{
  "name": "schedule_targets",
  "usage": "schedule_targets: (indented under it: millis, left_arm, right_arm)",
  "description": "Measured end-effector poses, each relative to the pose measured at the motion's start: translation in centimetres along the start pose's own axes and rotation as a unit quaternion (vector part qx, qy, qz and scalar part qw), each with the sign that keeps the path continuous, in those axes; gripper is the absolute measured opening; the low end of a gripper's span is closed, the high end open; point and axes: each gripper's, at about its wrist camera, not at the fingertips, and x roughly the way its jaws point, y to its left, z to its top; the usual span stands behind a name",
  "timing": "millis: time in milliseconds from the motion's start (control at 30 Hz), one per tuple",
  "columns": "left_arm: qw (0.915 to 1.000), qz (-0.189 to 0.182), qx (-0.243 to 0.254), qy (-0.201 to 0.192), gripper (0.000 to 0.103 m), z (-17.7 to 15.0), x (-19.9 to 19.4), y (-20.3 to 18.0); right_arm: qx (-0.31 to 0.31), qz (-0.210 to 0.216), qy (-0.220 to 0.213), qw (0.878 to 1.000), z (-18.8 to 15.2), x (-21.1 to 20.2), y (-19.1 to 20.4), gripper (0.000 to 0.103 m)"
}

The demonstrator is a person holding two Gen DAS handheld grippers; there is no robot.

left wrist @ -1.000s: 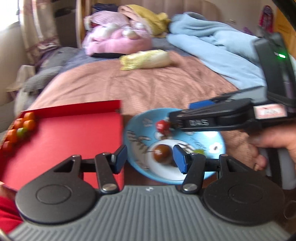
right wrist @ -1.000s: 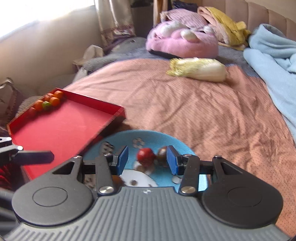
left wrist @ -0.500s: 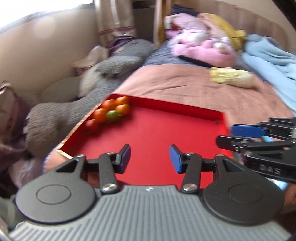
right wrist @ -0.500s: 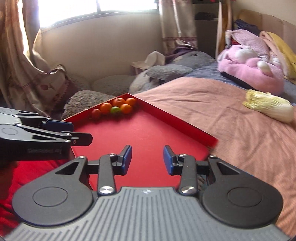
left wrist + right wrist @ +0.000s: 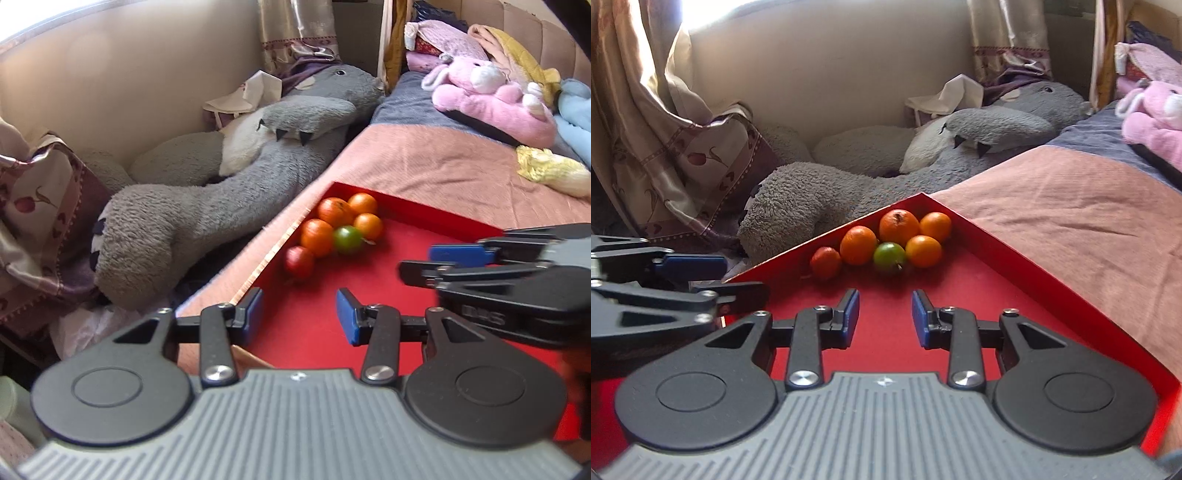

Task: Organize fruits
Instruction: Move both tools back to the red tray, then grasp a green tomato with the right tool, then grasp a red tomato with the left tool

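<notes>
A red tray (image 5: 417,251) (image 5: 997,295) lies on the bed. In its far corner sit several orange fruits (image 5: 336,211) (image 5: 898,226), a green fruit (image 5: 347,239) (image 5: 889,254) and a small red fruit (image 5: 298,261) (image 5: 825,262). My left gripper (image 5: 299,314) is open and empty over the tray's near left edge, just short of the red fruit. My right gripper (image 5: 885,315) is open and empty over the tray, short of the green fruit. Each gripper shows from the side in the other's view, the right (image 5: 480,258) and the left (image 5: 701,280).
A big grey plush toy (image 5: 221,192) (image 5: 886,173) lies off the bed's edge beyond the tray. A pink plush (image 5: 487,96) and a yellow-white bundle (image 5: 550,171) lie further up the pink bedcover (image 5: 1071,221). A curtain (image 5: 665,147) hangs at the left.
Both grippers have swung left from the blue plate with its red and brown fruits to over the red tray, and closed in on the fruit cluster. Both stay open and empty.
</notes>
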Motion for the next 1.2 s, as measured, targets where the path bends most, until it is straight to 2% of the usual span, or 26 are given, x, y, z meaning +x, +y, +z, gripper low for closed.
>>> schedule_targets:
  millis: [200, 400, 433, 533, 700, 833, 1000, 1100, 1167, 1200]
  left_arm:
    - [0.9998, -0.005, -0.017, -0.004, 0.046, 0.6, 1.1, 2.3]
    - [0.9992, -0.025, -0.031, 0.000, 0.046, 0.5, 2.3, 3.2]
    - [0.9992, -0.026, -0.030, 0.001, 0.046, 0.5, 2.5, 3.2]
    - [0.9992, -0.028, -0.027, 0.005, 0.047, 0.5, 3.2, 3.0]
    - [0.9991, -0.040, -0.009, 0.012, 0.047, 0.7, 4.3, 1.8]
    - [0.9991, -0.021, 0.023, 0.027, 0.047, 1.1, 6.4, 0.2]
    - [0.9966, -0.023, 0.038, 0.069, 0.047, 1.8, 9.5, -0.7]
    - [0.9963, -0.023, 0.048, 0.068, 0.047, 2.0, 10.2, -1.3]
    - [0.9967, -0.019, 0.040, 0.068, 0.040, 2.3, 10.5, -1.1]
    - [0.9971, -0.011, 0.035, 0.067, 0.032, 2.4, 10.6, -1.1]
  right_arm:
    - [0.001, 0.000, 0.034, 0.999, 1.8, 6.6, -0.2, 0.037]
    - [-0.004, -0.016, 0.035, 0.999, 2.2, 9.2, -0.4, 0.036]
    - [-0.008, -0.023, 0.036, 0.999, 2.2, 9.6, -0.5, 0.033]
    - [-0.009, -0.023, 0.029, 0.999, 2.0, 9.5, -0.9, 0.032]
    - [0.013, -0.028, 0.022, 0.999, 0.6, 6.2, -2.3, 0.031]
    - [0.040, -0.028, 0.008, 0.999, -1.5, 2.0, -3.7, 0.031]
    - [0.055, -0.028, -0.006, 0.998, -4.0, -2.4, -4.3, 0.031]
    - [0.058, -0.026, -0.009, 0.998, -5.1, -4.4, -4.7, 0.031]
    - [0.059, -0.028, -0.010, 0.998, -5.7, -5.5, -4.9, 0.031]
    - [0.060, -0.029, -0.011, 0.998, -6.0, -5.9, -5.0, 0.031]
